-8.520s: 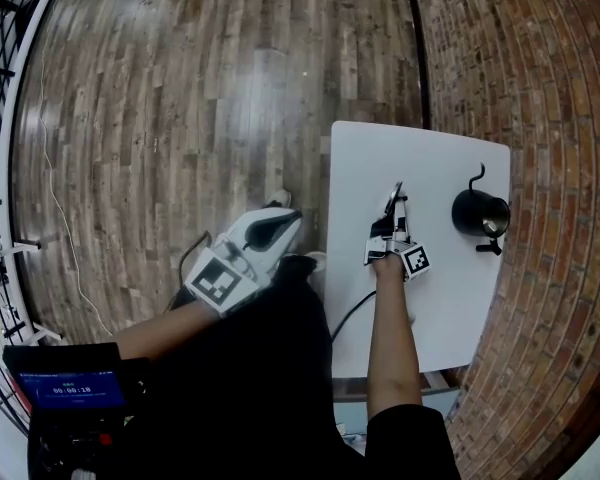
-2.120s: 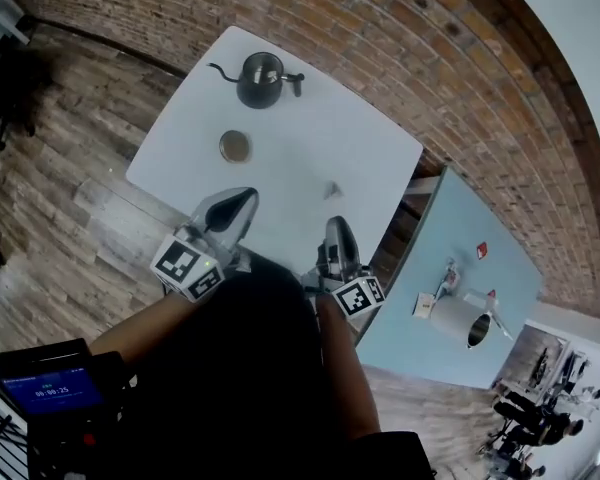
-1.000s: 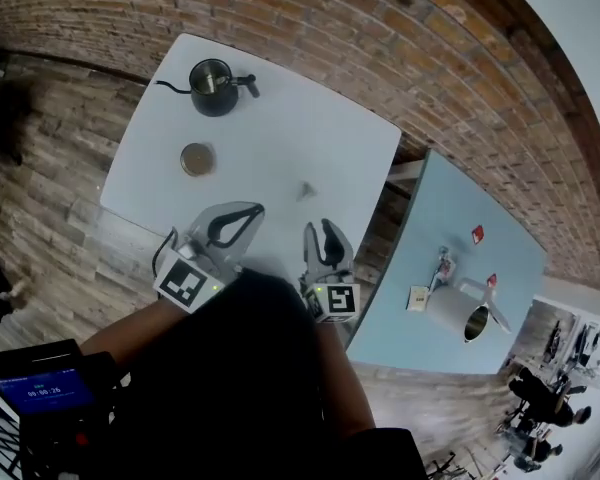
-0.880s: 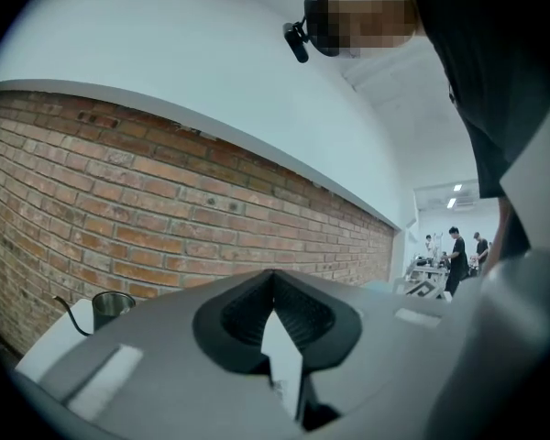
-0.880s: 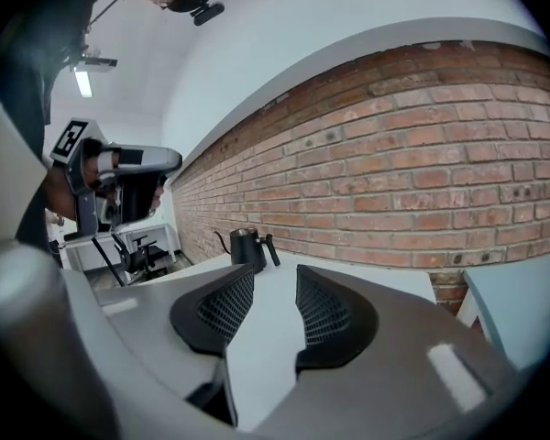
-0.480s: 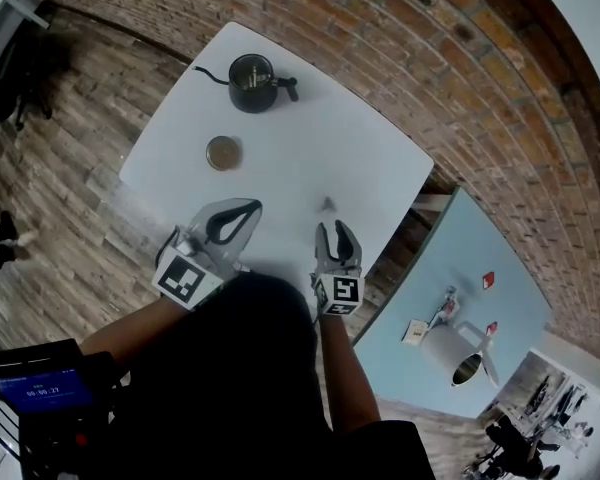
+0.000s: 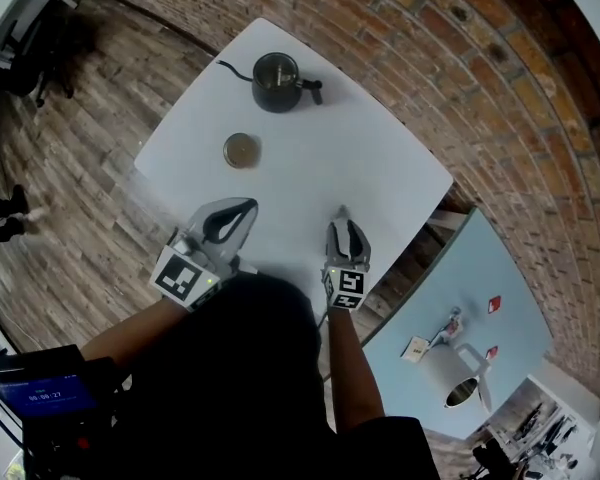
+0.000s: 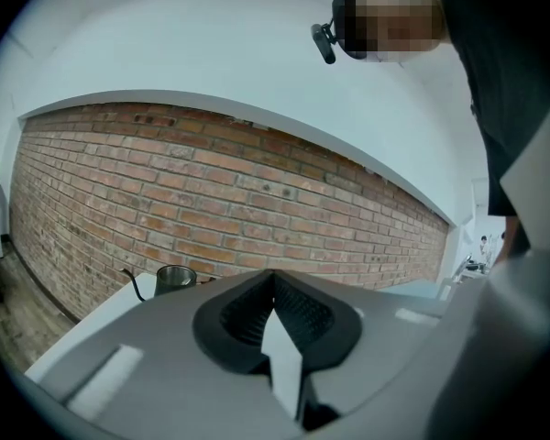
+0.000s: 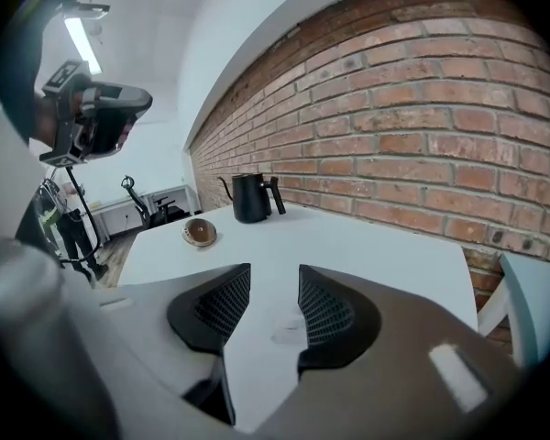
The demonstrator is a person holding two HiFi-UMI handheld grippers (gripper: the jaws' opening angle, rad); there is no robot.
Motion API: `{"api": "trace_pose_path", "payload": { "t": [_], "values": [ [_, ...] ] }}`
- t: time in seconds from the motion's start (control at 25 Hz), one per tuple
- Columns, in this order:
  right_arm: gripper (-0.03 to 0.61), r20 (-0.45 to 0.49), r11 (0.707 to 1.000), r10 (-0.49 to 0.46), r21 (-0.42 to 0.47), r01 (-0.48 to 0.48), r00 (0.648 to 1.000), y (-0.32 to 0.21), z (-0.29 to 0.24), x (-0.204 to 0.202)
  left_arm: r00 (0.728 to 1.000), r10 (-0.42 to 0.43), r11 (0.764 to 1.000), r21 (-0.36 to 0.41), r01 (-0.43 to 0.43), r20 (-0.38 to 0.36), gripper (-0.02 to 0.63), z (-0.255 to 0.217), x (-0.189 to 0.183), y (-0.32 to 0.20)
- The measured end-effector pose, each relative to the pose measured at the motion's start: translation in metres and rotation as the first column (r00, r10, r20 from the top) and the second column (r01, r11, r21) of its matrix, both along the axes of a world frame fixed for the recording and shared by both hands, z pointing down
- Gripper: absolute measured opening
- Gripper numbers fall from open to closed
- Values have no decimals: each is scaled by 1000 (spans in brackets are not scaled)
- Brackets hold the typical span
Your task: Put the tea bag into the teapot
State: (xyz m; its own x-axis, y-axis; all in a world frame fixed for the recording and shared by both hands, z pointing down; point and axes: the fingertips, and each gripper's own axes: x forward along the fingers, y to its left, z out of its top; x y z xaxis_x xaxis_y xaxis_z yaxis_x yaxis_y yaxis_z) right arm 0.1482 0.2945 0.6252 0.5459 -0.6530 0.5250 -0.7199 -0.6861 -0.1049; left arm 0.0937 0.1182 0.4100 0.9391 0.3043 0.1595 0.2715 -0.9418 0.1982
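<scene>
The head view looks steeply down from well above the whole desk [image 7: 310, 158]. The 2 gripper views sit low at its near side, facing across it toward the brick wall [image 9: 422, 108]. All 3 share the teapot [image 7: 277, 69] and that wall.

Tea bag [image 7: 341, 211]: I get only a pale speck past the right gripper [image 7: 347, 227], whose jaws have just been opening; shape unreadable.
Teapot [image 7: 277, 80]: interior dark, contents not discernible; in the left gripper view its lower part is hidden behind the left gripper [image 8: 273, 287].
Disc [image 7: 242, 150]: too small for detail.
Table [image 7: 380, 148]: near edge hidden under the person's dark top.
Screen [image 7: 42, 396]: partly cut off at the frame's corner; digits too small for me to read.
</scene>
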Motion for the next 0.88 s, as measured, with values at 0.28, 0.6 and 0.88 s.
{"api": "trace_pose_path", "payload": {
  "t": [0.28,0.6,0.88],
  "values": [
    [151,28,993,-18,-114,21,999,6,32,2,1000,4,1000,-18,-4,-3,0,2,0,7],
    [150,58,989,-1,-150,9,998,-2,52,7,1000,16,998,-54,-15,24,0,5,0,13],
    [135,74,984,3,-178,10,997,5,65,8,1000,-5,999,-53,6,24,0,9,-1,11]
  ]
}}
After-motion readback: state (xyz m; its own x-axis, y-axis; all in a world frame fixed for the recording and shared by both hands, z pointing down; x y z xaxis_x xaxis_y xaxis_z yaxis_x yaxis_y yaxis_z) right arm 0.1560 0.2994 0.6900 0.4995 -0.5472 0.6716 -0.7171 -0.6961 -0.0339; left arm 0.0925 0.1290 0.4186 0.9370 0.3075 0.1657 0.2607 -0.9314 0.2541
